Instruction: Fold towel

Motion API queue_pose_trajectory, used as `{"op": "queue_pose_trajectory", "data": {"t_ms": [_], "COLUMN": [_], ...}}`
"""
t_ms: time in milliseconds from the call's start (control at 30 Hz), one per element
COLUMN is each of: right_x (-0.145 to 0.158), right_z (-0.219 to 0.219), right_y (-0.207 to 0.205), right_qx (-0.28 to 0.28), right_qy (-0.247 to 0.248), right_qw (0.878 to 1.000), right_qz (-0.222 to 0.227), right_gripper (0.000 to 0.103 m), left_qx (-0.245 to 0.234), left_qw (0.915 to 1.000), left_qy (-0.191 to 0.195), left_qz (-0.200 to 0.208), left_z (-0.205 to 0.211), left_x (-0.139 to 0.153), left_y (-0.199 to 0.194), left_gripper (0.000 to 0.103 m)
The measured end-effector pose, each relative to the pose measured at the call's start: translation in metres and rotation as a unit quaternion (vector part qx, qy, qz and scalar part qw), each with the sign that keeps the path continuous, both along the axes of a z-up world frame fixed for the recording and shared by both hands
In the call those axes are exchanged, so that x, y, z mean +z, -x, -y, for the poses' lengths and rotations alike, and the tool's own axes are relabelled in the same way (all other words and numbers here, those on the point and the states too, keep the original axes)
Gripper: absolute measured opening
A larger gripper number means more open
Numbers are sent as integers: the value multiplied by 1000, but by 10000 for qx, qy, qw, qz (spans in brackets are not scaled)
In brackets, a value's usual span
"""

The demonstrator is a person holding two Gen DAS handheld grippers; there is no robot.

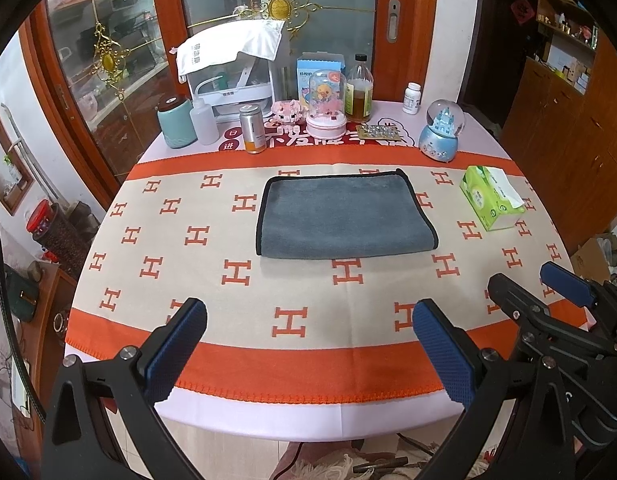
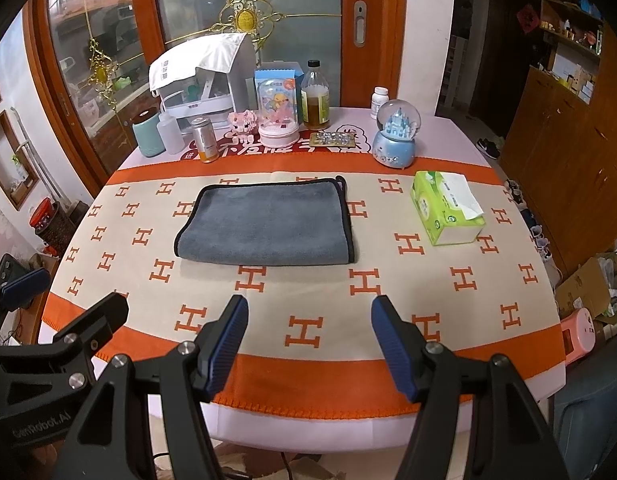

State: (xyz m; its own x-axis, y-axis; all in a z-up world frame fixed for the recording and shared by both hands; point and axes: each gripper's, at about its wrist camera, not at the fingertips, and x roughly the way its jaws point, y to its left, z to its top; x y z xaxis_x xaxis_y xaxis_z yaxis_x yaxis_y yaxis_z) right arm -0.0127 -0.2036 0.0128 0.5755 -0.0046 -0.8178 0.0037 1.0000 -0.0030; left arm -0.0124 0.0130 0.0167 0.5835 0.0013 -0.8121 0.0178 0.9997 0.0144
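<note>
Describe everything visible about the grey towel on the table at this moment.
The grey towel lies flat on the H-patterned cloth in the middle of the table, a plush, microfibre-looking rectangle with black piping along its far edge and both sides. Its near edge shows no piping and looks rounded, suggesting it is already folded once. A small loop sticks out at its far right corner. Nothing touches it; both grippers hang short of it, jaws open.

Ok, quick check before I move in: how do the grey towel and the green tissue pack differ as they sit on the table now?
The grey towel lies flat and soft with a black edge; the green tissue pack is a raised block with a white sheet sticking out. The towel is in the middle, ahead of both grippers; the pack is off to the right. The towel covers more cloth than the pack. Both rest on the H-patterned tablecloth, untouched.
</note>
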Motion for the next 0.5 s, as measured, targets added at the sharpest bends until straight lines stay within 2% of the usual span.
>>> {"op": "queue_pose_trajectory", "data": {"t_ms": [500], "right_x": [-2], "right_z": [3], "right_y": [1], "right_qx": [-59], "right_qy": [-6], "right_qw": [10000], "right_qz": [-9], "right_gripper": [64], "left_qx": [-26], "left_qw": [10000], "left_qy": [2], "left_qz": [-33], "left_z": [7], "left_x": [-2], "left_y": [-2], "left_gripper": [102]}}
